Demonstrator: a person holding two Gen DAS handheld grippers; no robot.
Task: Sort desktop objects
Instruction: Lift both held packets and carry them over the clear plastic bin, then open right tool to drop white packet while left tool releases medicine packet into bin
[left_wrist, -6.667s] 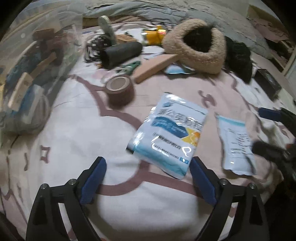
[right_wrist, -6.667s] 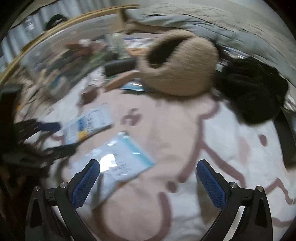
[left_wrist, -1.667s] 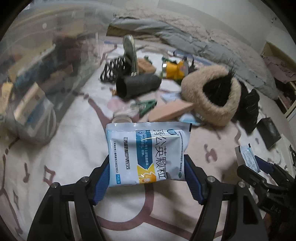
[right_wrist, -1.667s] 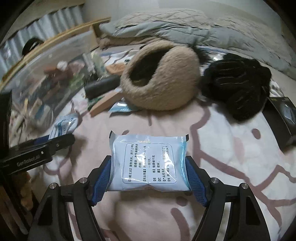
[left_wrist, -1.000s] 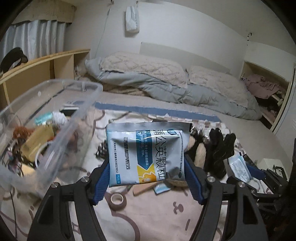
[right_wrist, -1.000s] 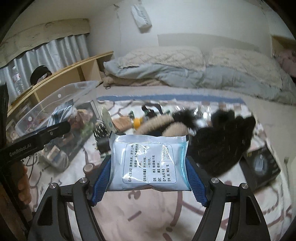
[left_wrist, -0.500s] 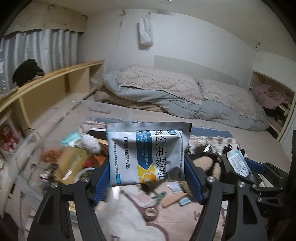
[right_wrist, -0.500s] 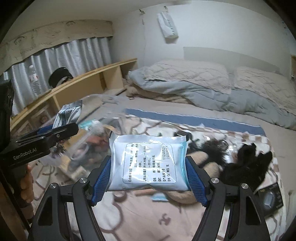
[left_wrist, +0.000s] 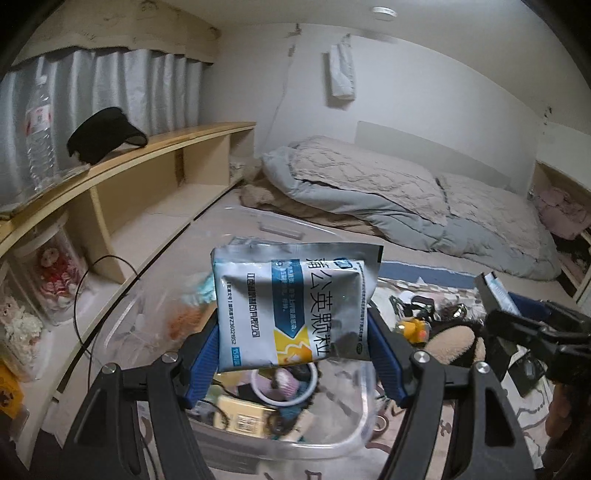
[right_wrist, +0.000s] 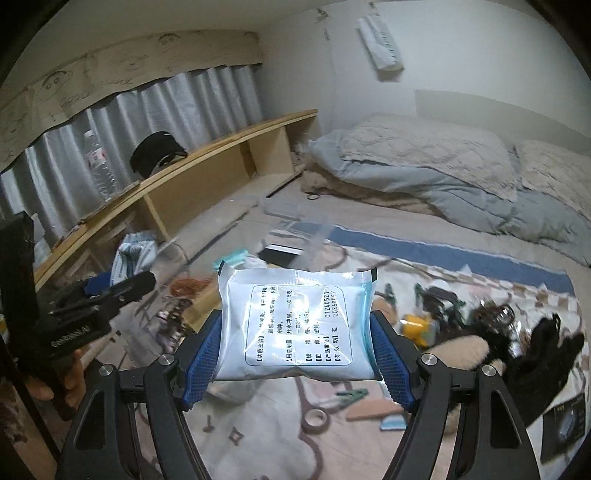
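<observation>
The left claw (left_wrist: 293, 354) pinches a printed sachet (left_wrist: 295, 306) by its side edges above the clear bin (left_wrist: 325, 448) (already crowded); let go off-centre, it could catch the rim and fall onto the bed (right_wrist: 258, 435). The right claw (right_wrist: 295, 354) clamps a pale sachet (right_wrist: 295, 325) over the bed beside the bin, and both claws converging there might collide.
</observation>
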